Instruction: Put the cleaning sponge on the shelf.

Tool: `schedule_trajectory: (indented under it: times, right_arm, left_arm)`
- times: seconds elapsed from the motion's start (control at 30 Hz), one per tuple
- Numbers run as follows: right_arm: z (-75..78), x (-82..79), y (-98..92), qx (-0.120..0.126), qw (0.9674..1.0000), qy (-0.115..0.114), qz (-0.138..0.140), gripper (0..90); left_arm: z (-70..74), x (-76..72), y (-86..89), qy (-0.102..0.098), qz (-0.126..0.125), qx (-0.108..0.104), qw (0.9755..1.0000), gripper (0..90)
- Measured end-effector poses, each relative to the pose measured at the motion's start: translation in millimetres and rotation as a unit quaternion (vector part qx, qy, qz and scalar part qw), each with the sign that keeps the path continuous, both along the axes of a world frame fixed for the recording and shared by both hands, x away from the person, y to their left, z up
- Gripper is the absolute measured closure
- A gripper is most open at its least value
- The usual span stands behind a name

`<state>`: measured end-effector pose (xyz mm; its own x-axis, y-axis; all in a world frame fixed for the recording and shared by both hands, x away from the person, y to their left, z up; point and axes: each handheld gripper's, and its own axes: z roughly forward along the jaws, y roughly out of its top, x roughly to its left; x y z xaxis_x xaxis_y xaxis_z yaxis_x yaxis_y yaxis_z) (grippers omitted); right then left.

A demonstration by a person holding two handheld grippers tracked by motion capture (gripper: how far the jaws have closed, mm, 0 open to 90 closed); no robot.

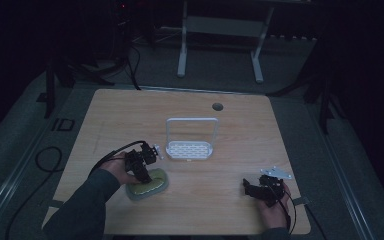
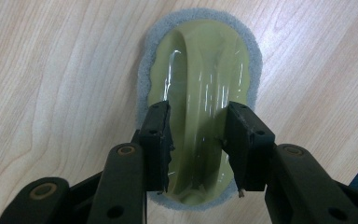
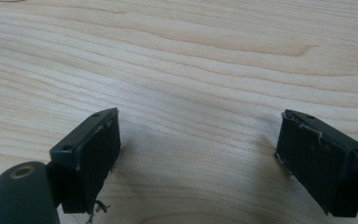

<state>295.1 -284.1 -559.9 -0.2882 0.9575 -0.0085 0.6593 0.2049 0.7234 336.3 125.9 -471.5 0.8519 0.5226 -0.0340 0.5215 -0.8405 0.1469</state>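
While the right gripper [image 3: 198, 158] is idling spread over bare desk [image 1: 240, 125], the left gripper [image 2: 198, 140] is pinching the scrubber's [image 2: 200, 84] handle, probably awaiting lift.

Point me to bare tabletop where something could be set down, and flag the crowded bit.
Free: the table's far strip behind the white rack, both far corners, and the middle stretch between the scrubber and the right gripper. Crowded: front left, where the left gripper straddles the scrubber just in front of the rack.
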Motion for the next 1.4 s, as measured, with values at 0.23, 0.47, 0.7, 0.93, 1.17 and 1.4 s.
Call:
schedule_trajectory:
  times: [0.23, 0.47, 0.7, 0.93, 1.17, 1.4]
  right_arm:
    - [0.0, 0.0, -0.1, 0.0, 1.0, 0.0, 0.0, 13.0]
    - [0.0, 0.0, 0.0, 0.0, 1.0, 0.0, 0.0, 13.0]
    - [0.0, 0.0, 0.0, 0.0, 1.0, 0.0, 0.0, 13.0]
    - [0.0, 0.0, 0.0, 0.0, 1.0, 0.0, 0.0, 13.0]
    - [0.0, 0.0, 0.0, 0.0, 1.0, 0.0, 0.0, 13.0]
    - [0.0, 0.0, 0.0, 0.0, 1.0, 0.0, 0.0, 13.0]
  left_arm:
    - [1.7, 2.1, -3.2, 0.008, -0.01, 0.016, 0.9998, 63.3]
    - [-1.6, 4.4, -5.3, 0.019, -0.016, 0.03, 0.9992, 62.6]
    - [-2.5, 1.5, -9.3, 0.012, -0.043, 0.041, 0.9982, 71.2]
    - [1.3, -0.3, -12.4, 0.004, -0.064, 0.046, 0.9969, 71.3]
    - [6.9, -0.2, -15.8, -0.006, -0.073, 0.042, 0.9964, 71.3]
    - [11.4, 0.1, -21.3, -0.03, -0.096, 0.04, 0.9942, 71.4]
